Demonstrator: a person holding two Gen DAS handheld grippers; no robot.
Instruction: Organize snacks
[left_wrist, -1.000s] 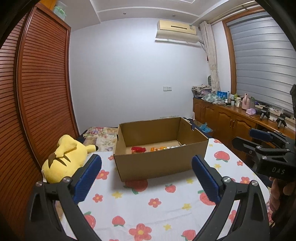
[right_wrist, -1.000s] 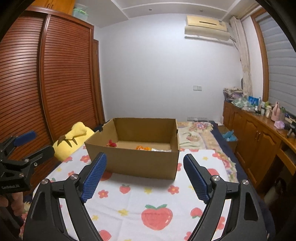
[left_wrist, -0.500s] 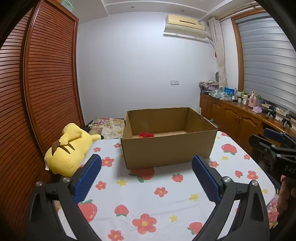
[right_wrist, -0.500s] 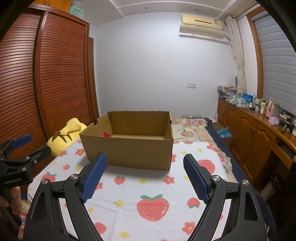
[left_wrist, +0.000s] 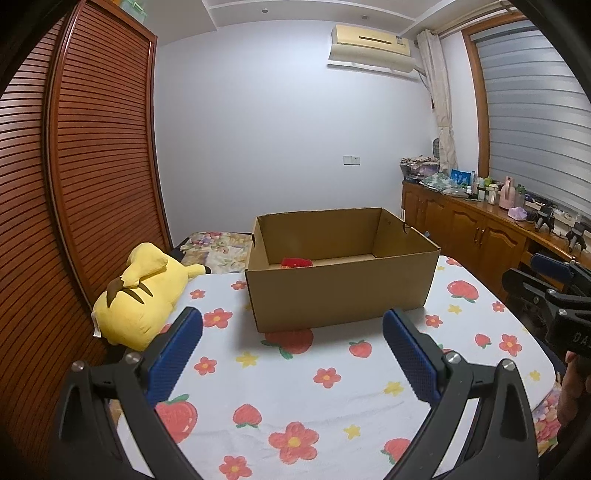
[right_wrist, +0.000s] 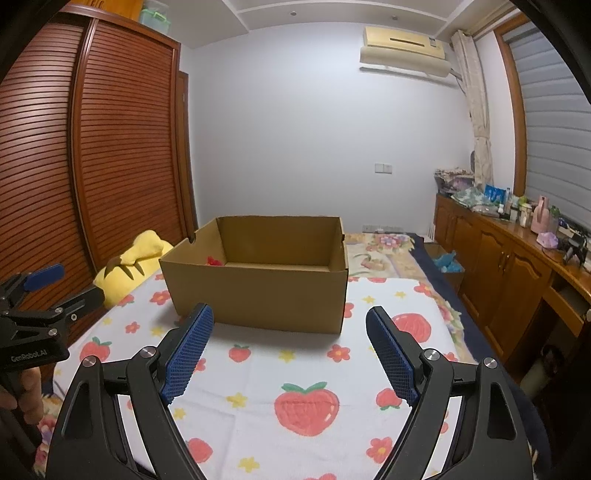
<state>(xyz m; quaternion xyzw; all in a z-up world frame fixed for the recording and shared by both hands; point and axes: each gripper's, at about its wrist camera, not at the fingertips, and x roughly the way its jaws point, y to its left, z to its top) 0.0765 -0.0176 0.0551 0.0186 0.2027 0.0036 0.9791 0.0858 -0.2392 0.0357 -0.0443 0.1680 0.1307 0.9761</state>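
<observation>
1. Bedspread (right_wrist: 314, 435), strawberry print — no loose snacks in sight on it.
2. Cardboard box (left_wrist: 340, 291) sits mid-bed, a red snack (left_wrist: 296, 262) inside at its left.
3. Left gripper (left_wrist: 291, 354) and right gripper (right_wrist: 290, 350) — both spread wide, empty.
4. Risk: reaching in low could clip and shove the light box.

Red snack (left_wrist: 296, 262) inside open cardboard box (left_wrist: 343, 295)
</observation>
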